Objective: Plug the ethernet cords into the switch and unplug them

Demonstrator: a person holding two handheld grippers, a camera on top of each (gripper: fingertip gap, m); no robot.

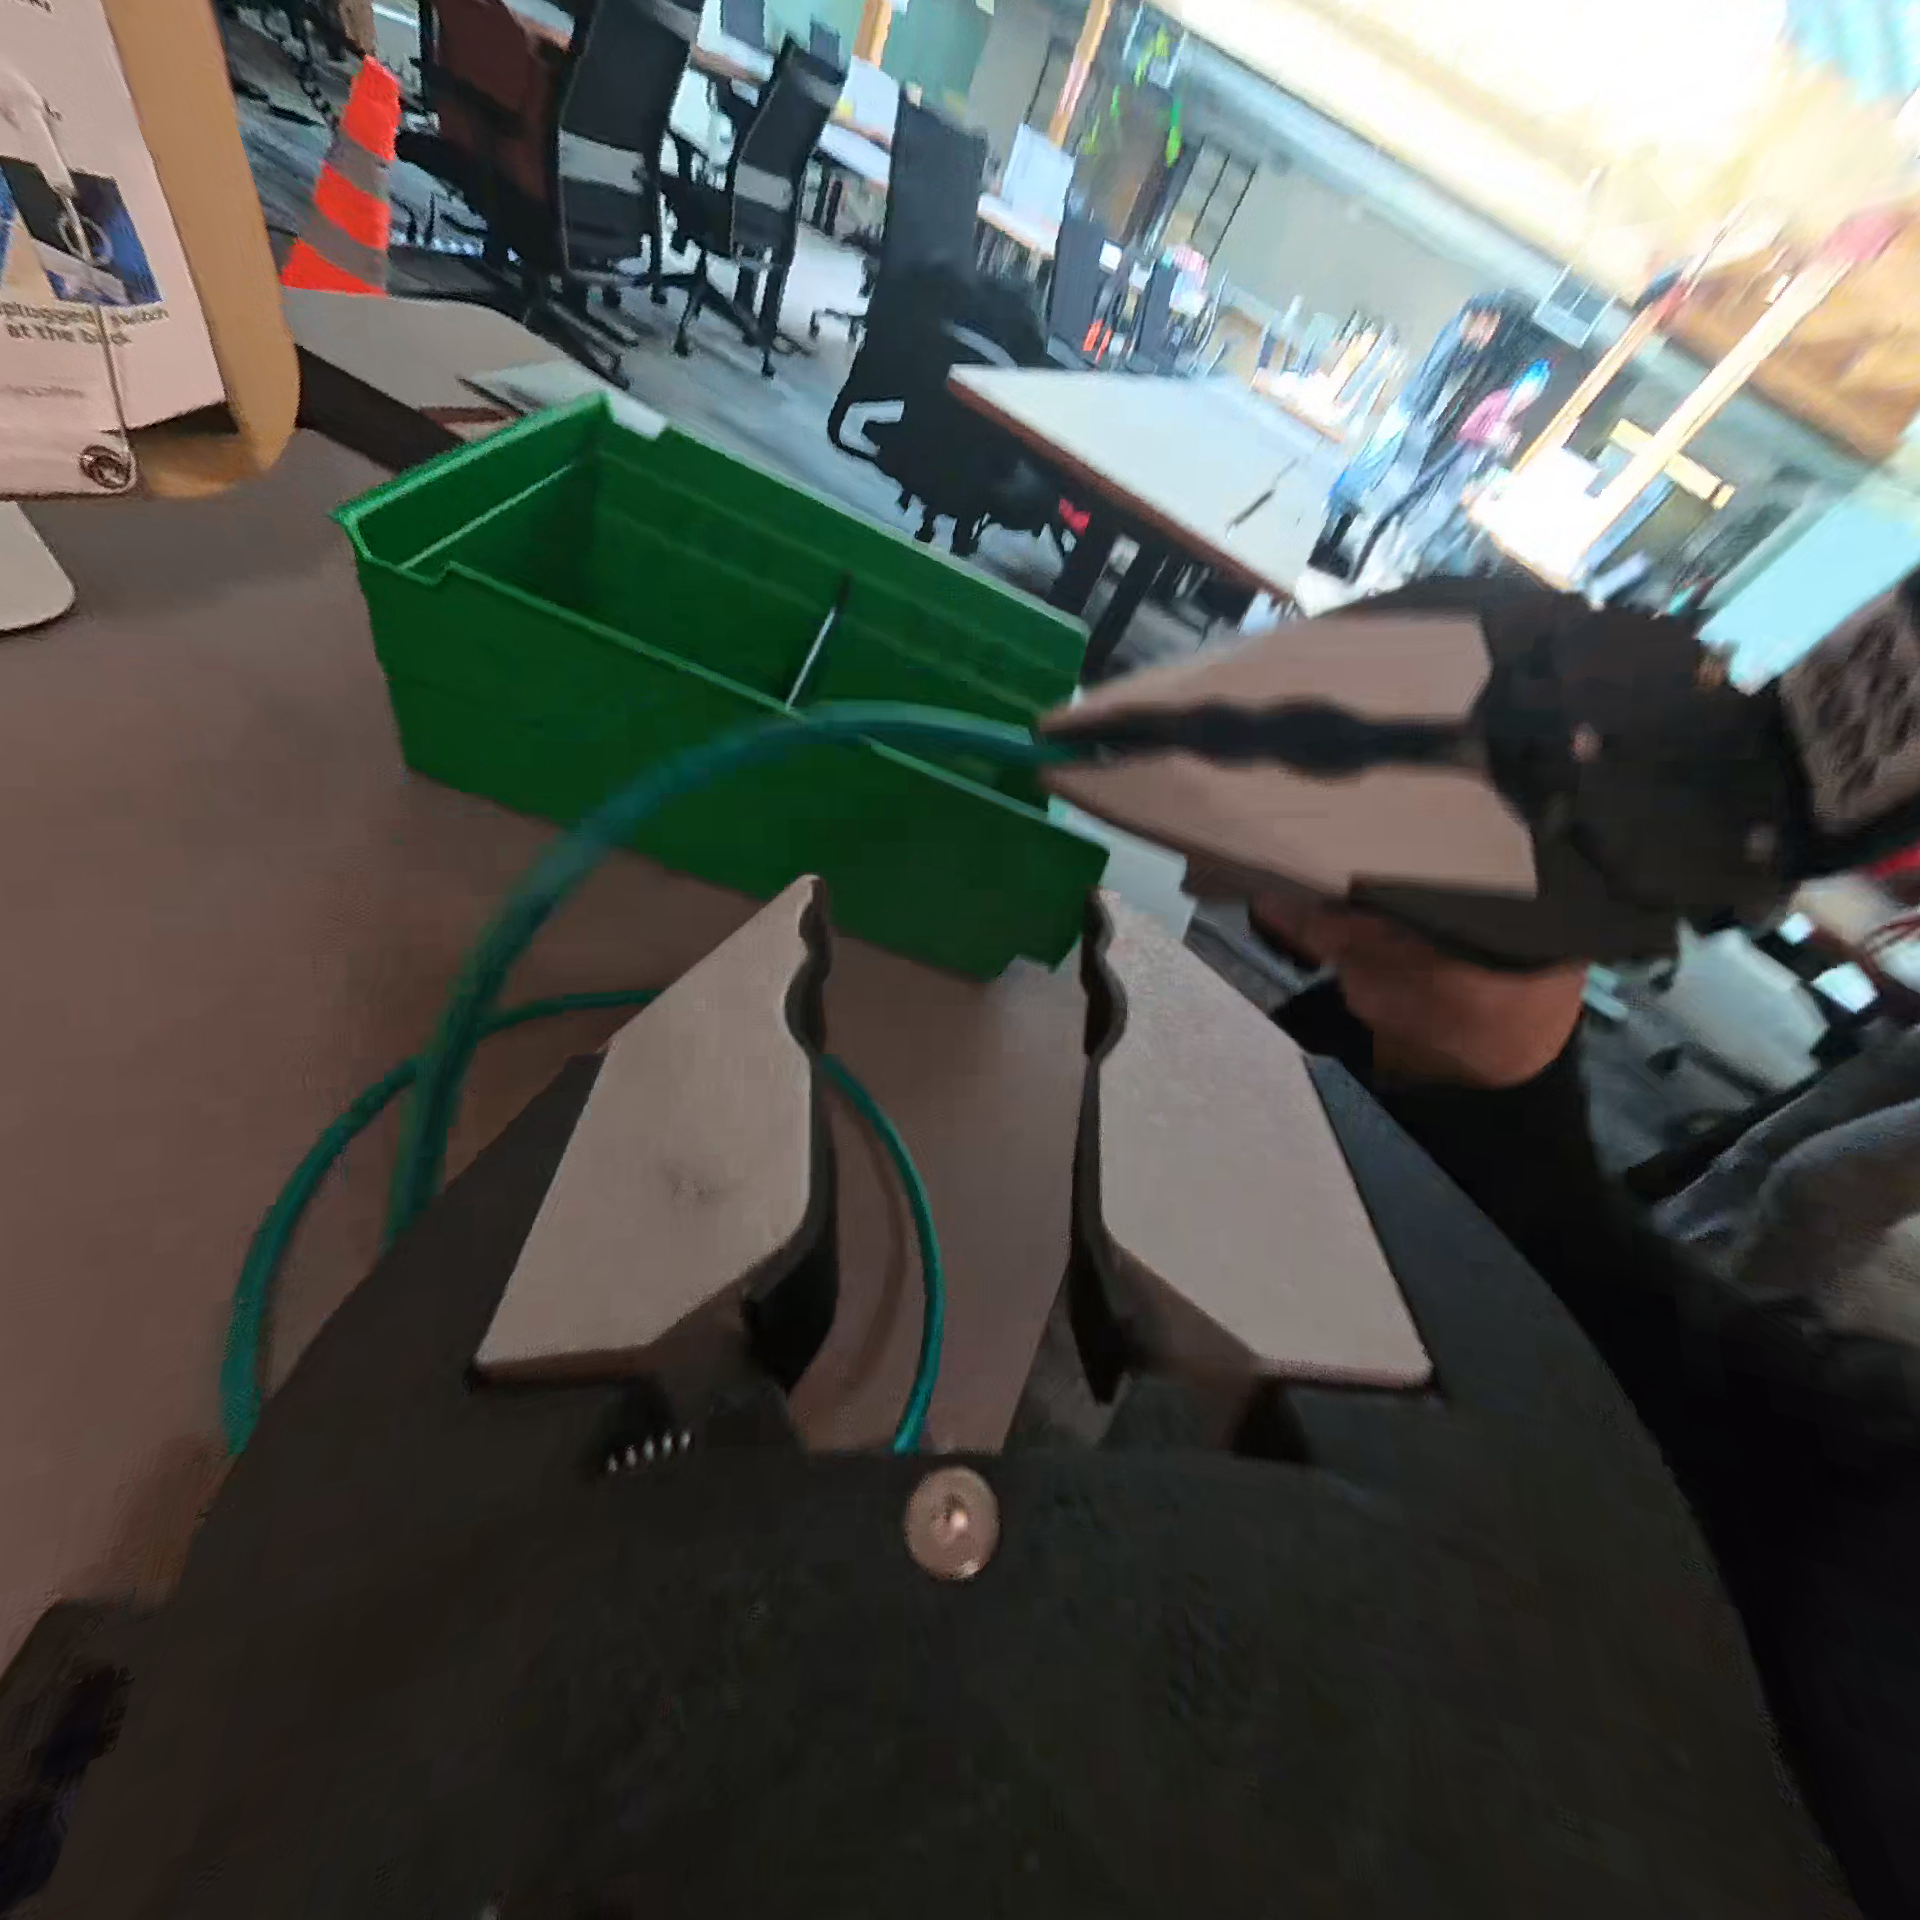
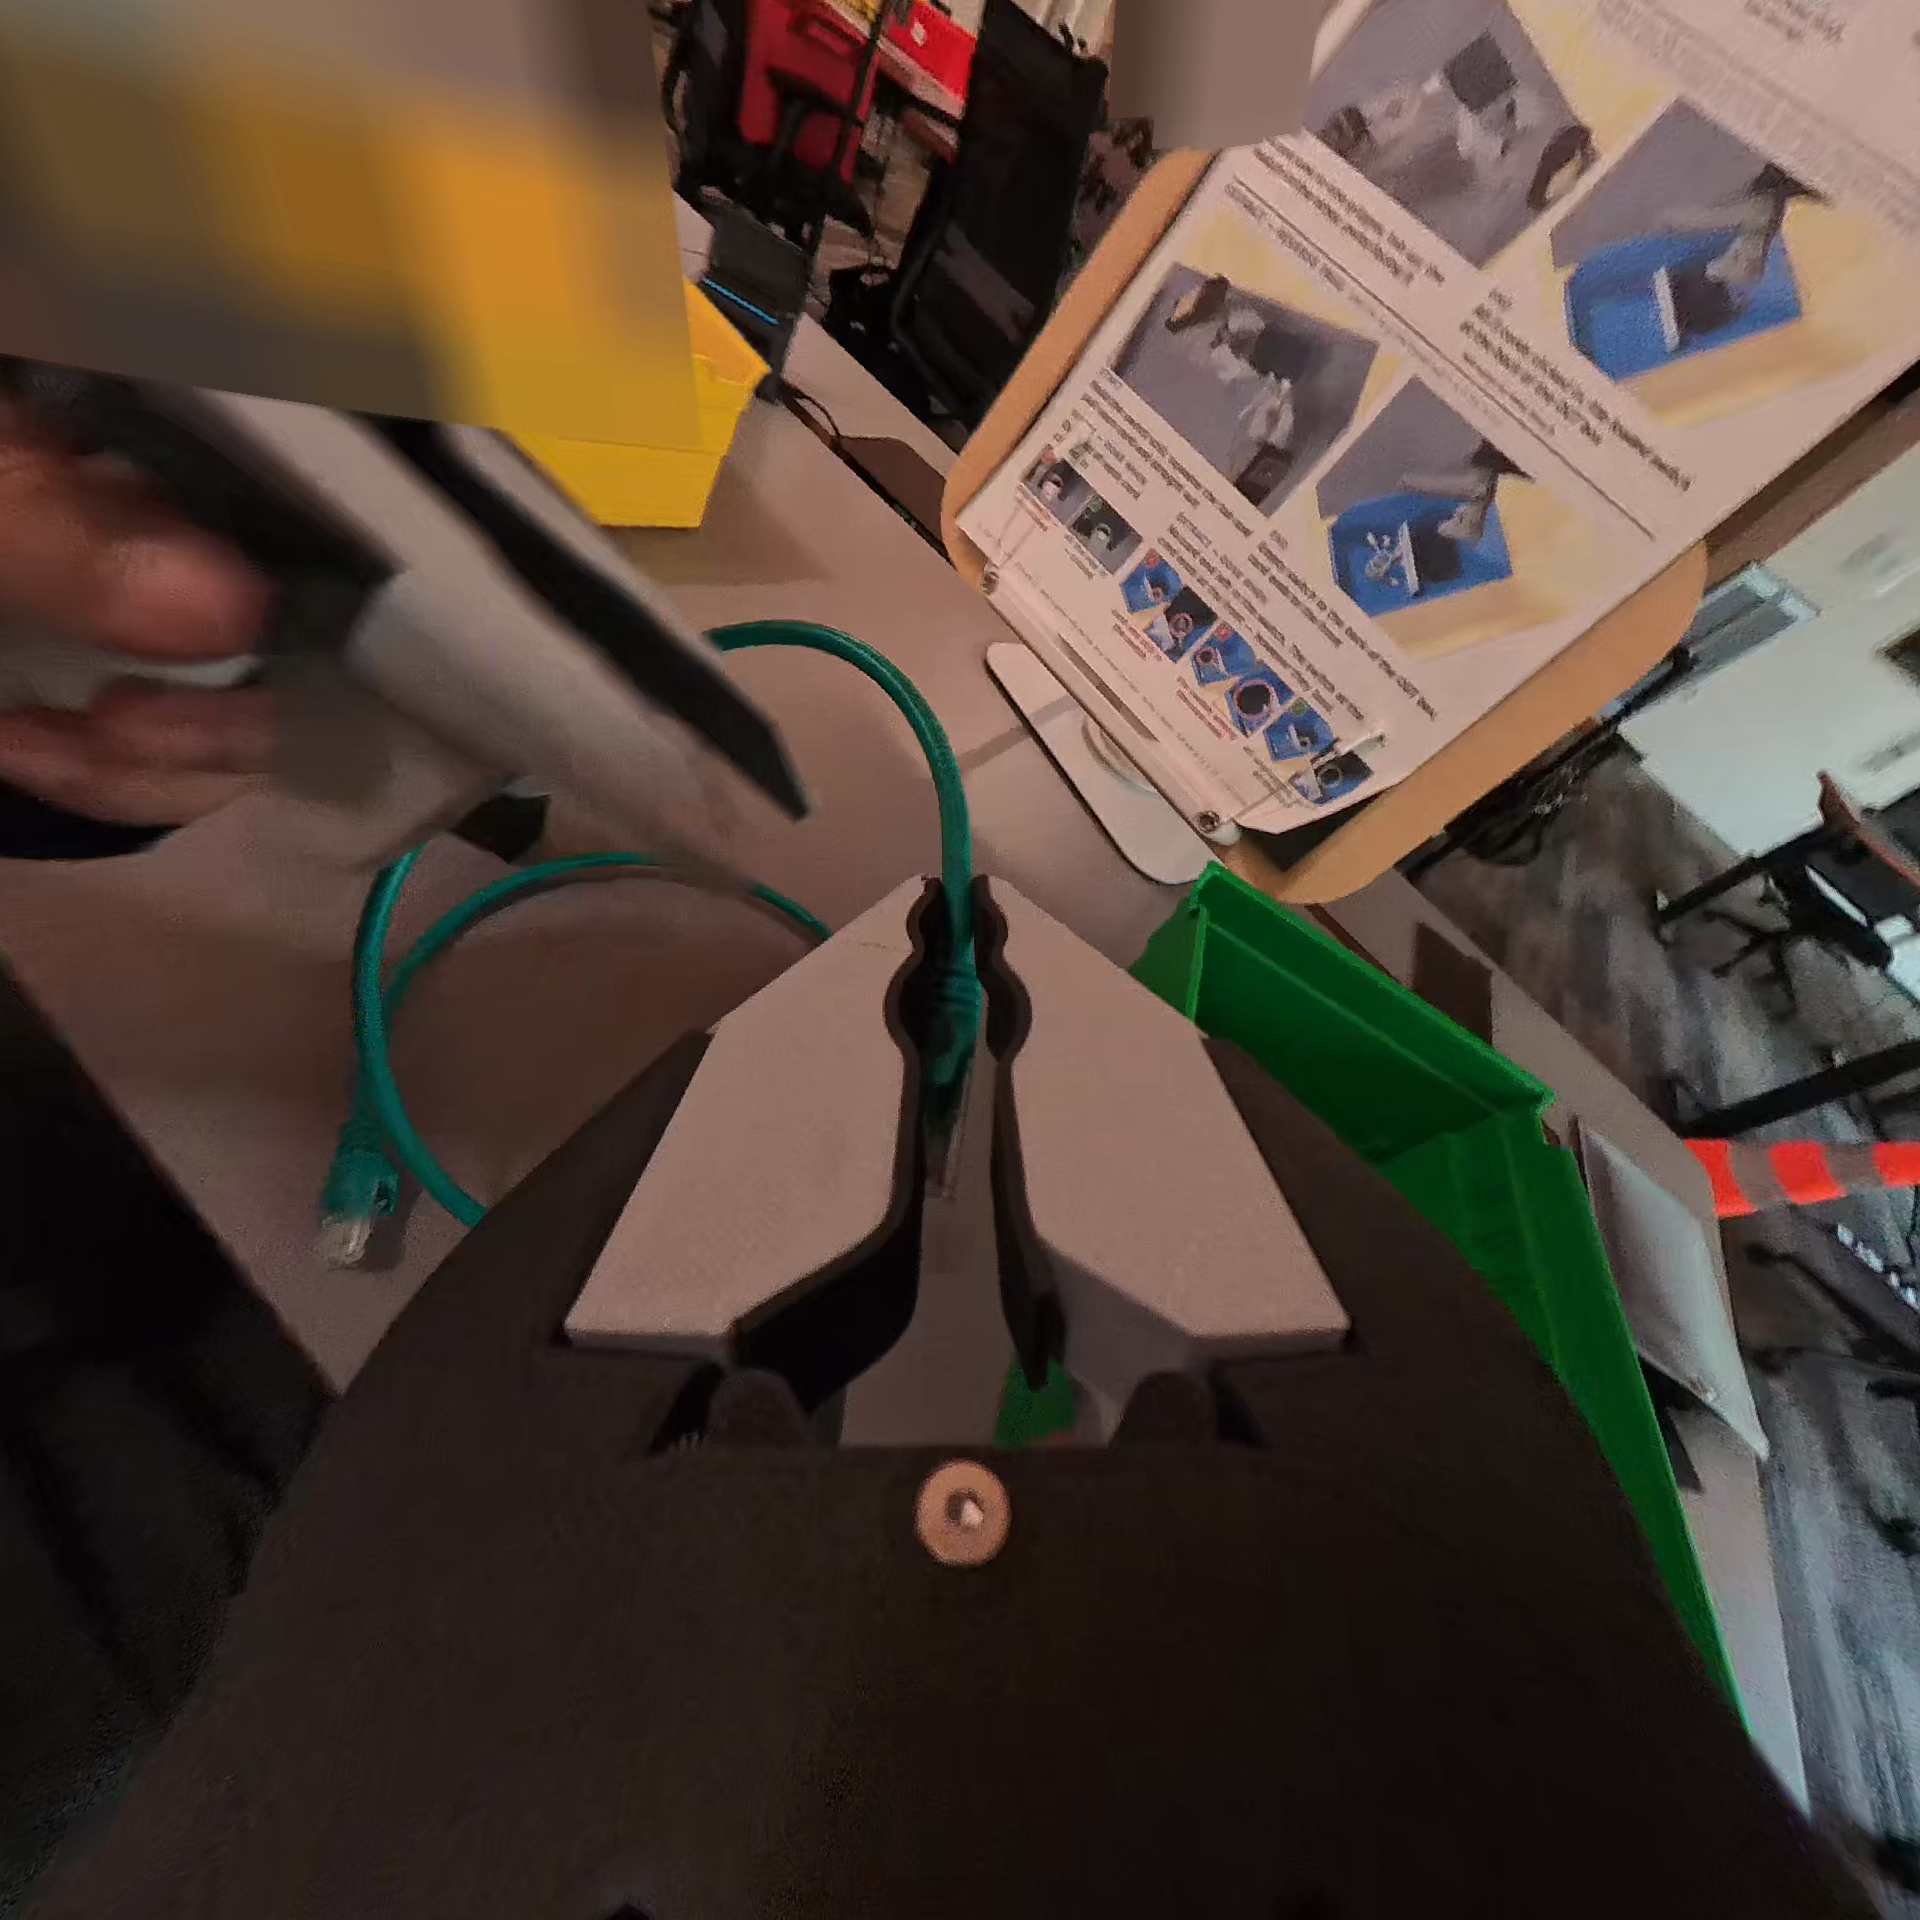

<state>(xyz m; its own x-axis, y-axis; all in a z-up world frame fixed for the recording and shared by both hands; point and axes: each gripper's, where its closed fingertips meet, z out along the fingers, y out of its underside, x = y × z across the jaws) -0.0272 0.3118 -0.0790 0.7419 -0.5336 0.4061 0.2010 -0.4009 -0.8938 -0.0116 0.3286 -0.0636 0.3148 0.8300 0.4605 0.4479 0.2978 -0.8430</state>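
A green ethernet cord (image 2: pixel 940 758) lies in loops on the brown table (image 1: pixel 187 852). My right gripper (image 2: pixel 954 894) is shut on one end of the cord, with the plug boot (image 2: pixel 951 1023) between the fingers and the plug pointing back at the camera. The other plug (image 2: pixel 353 1205) lies free on the table at the left. In the left wrist view the right gripper (image 1: pixel 1051 743) holds the cord (image 1: pixel 488 945) up over the table. My left gripper (image 1: pixel 956 925) is open and empty above a loop of the cord. It shows blurred in the right wrist view (image 2: pixel 758 816). No switch is in view.
A green bin (image 1: pixel 582 717) with a divider stands on the table just beyond both grippers, also in the right wrist view (image 2: pixel 1351 1039). An instruction sheet on a stand (image 2: pixel 1351 468) is behind it. A yellow bin (image 2: pixel 644 468) is farther back. Office chairs, tables and an orange cone (image 1: pixel 353 187) stand beyond. Both grippers' tips are close together, under 4 cm apart.
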